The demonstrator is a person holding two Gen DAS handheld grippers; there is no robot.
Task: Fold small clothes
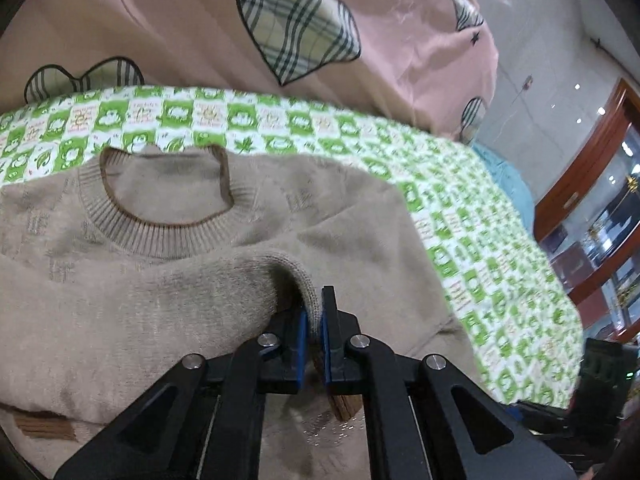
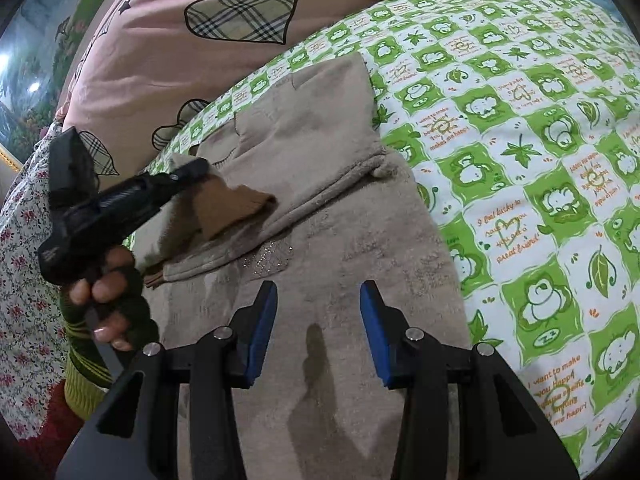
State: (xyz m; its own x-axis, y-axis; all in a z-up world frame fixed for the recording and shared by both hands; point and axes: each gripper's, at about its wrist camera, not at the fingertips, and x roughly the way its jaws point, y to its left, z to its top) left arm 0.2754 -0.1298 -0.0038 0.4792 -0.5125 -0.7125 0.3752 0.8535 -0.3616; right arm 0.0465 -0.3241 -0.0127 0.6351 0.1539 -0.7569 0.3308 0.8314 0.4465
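Observation:
A small beige knit sweater (image 1: 168, 208) lies flat on a green-and-white quilt (image 1: 460, 216), neck opening facing up. My left gripper (image 1: 315, 312) is shut on the sweater's sleeve (image 1: 224, 284) near its brown cuff (image 1: 344, 402), holding it over the body of the sweater. In the right wrist view the left gripper (image 2: 188, 172) shows at the left, with the sleeve and brown cuff (image 2: 236, 210) hanging from it. My right gripper (image 2: 318, 304) is open and empty just above the sweater's body (image 2: 340, 240).
A pink pillow with plaid hearts (image 1: 280, 24) lies behind the sweater at the quilt's far edge. A second brown cuff (image 1: 44, 426) shows at the lower left. A wooden cabinet (image 1: 592, 184) stands to the right beyond the bed.

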